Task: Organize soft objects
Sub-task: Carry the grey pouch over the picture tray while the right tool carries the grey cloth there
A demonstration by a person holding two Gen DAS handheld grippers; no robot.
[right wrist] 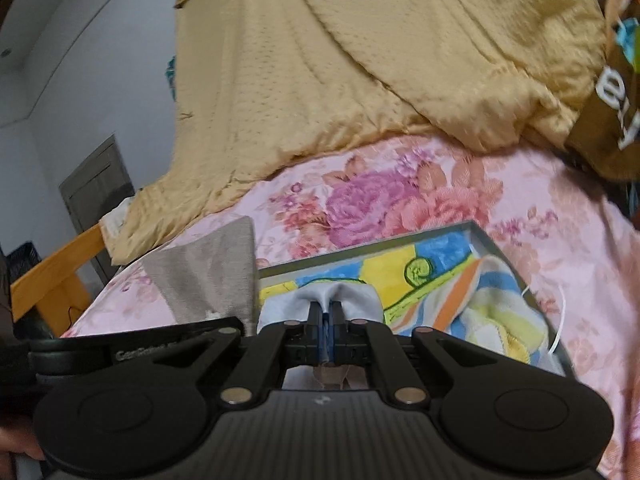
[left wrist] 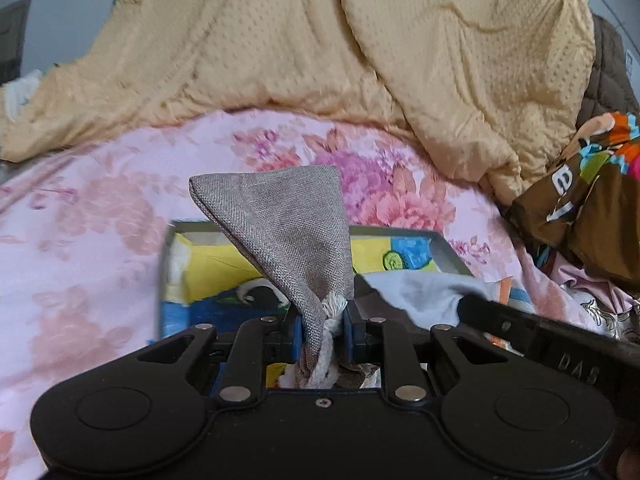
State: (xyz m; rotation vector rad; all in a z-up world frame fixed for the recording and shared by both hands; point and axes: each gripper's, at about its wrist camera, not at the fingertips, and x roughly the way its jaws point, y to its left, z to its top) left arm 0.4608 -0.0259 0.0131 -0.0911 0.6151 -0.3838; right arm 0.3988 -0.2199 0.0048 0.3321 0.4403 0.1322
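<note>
Tan quilted blanket (left wrist: 320, 40), dimpled and heaped, covers the far side of the bed; pink floral sheet (left wrist: 80, 220) lies under everything. A brown printed cloth (left wrist: 580, 208) sits at the right edge. A grey shallow tray (right wrist: 486, 240) rests on the sheet and holds a bright yellow-blue cartoon towel (right wrist: 384, 268) plus a striped terry cloth (right wrist: 492, 300). Left tongs (left wrist: 324, 320) pinch the neck of a grey coarse-woven drawstring pouch (left wrist: 280, 224), its twisted white cord (left wrist: 326, 344) between the pads; the pouch stands up from the tongs in a limp cone, above the tray's near edge. Right tongs (right wrist: 326, 320) are pressed together on a pale blue-grey soft cloth (right wrist: 352, 300), bunched in folds around the tips, over the tray's near side, just right of the pouch.
</note>
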